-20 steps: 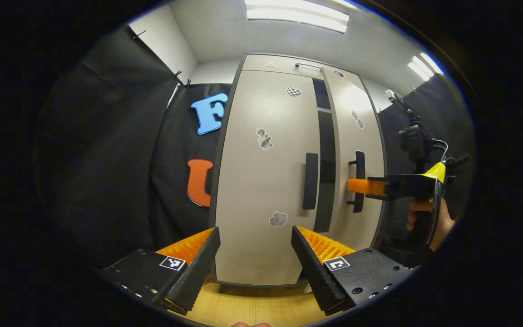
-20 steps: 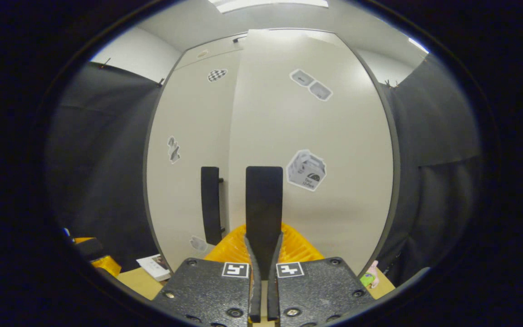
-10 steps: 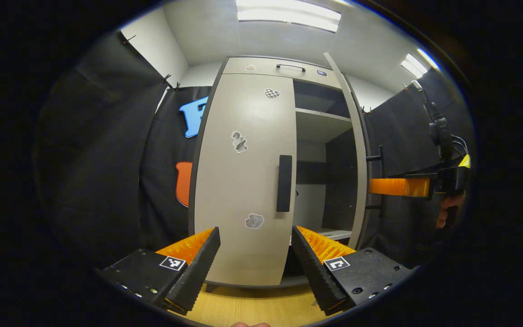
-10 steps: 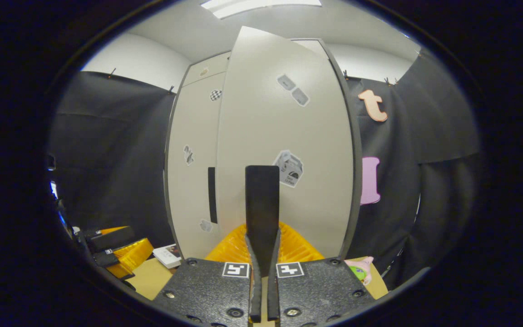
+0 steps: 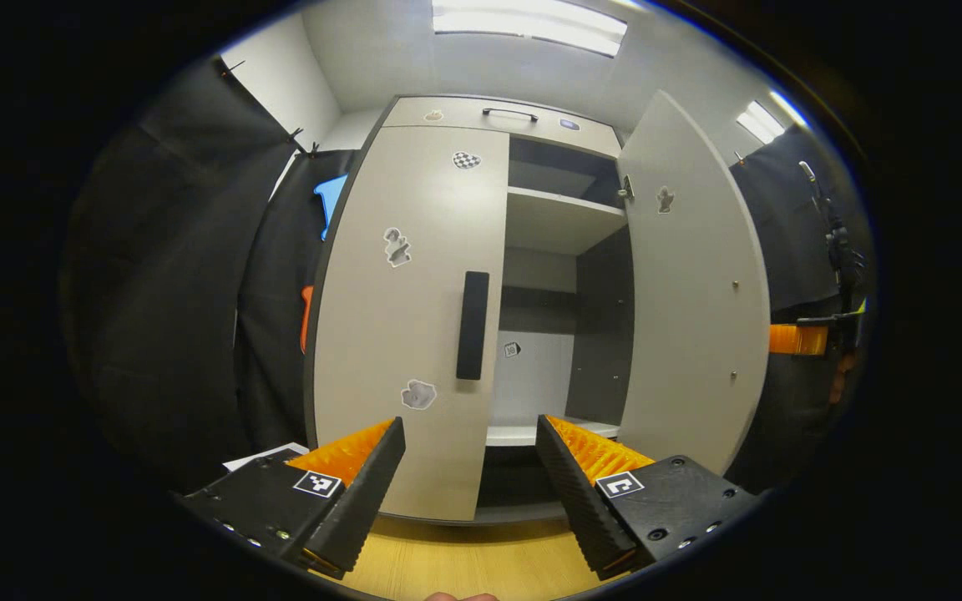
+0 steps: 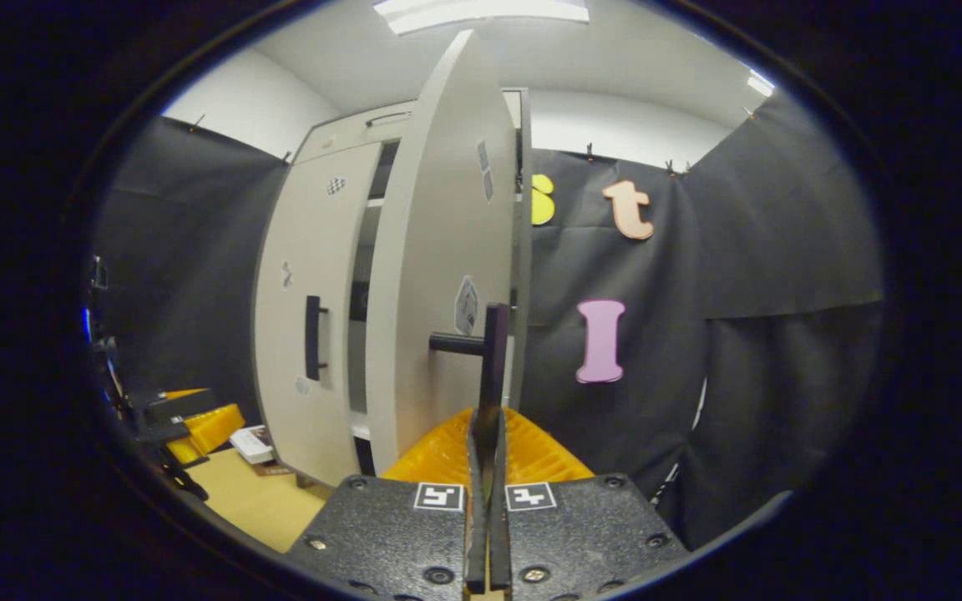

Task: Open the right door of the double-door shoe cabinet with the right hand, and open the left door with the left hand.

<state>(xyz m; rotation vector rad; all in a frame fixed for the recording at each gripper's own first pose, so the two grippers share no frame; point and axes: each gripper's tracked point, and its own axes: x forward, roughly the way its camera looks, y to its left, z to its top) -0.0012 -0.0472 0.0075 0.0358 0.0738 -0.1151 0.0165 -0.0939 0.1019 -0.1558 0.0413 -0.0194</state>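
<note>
Your right gripper [image 6: 486, 417] clamps right door handle [image 6: 493, 355]; left gripper [image 5: 471, 459] spread, short of left door handle [image 5: 473, 325].

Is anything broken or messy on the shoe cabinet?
Nothing looks broken or spilled. The right door is swung open with the right gripper clamped on its handle; the left door is shut.

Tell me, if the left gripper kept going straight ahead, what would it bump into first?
Probably the left door near its handle. The left gripper points about at that closed door's inner edge; depth is unclear.
</note>
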